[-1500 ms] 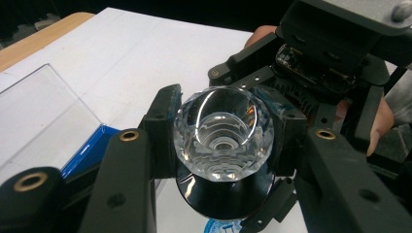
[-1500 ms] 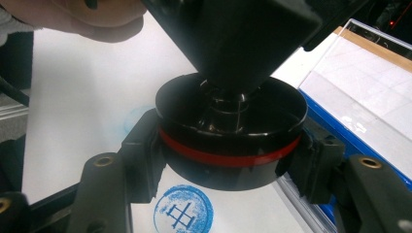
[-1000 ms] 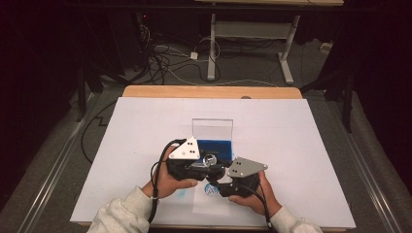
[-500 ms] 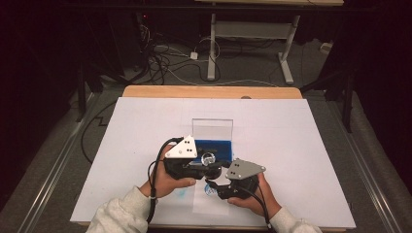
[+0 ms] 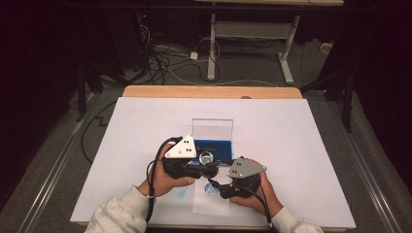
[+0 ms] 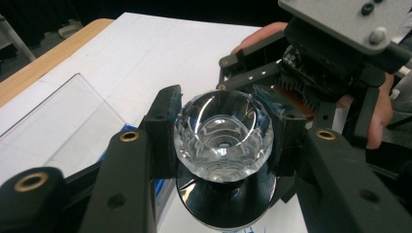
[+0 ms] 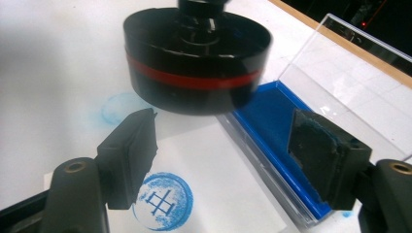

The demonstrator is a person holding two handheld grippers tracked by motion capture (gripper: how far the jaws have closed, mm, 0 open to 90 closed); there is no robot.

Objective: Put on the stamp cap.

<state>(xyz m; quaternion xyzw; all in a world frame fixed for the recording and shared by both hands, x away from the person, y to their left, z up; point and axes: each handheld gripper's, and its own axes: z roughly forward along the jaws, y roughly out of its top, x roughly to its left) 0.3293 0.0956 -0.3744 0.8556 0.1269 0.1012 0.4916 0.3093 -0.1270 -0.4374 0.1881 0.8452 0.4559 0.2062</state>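
A stamp with a faceted glass knob [image 6: 223,133] and a black round base with a red band [image 7: 194,63] hangs a little above the table. My left gripper [image 6: 221,121] is shut on the knob, one pad on each side. My right gripper [image 7: 223,150] is open; its jaws have just been opening, with nothing between them and the stamp's base just beyond the tips. Below them lies a white paper slip [image 7: 218,179] with a round blue print [image 7: 163,201]. In the high view both grippers meet at the stamp [image 5: 206,157] near the table's front.
A blue ink pad [image 7: 277,126] in a clear case sits right of the stamp, its clear lid [image 7: 350,63] standing open behind it. A faint blue ring [image 7: 119,108] marks the white table cover [image 5: 301,136]. The wooden table edge [image 5: 209,91] runs along the back.
The right gripper's jaws have spread apart. The left gripper's grey plate shifted slightly left a second ago. Both hands otherwise stay where they were, the stamp still held by its knob.
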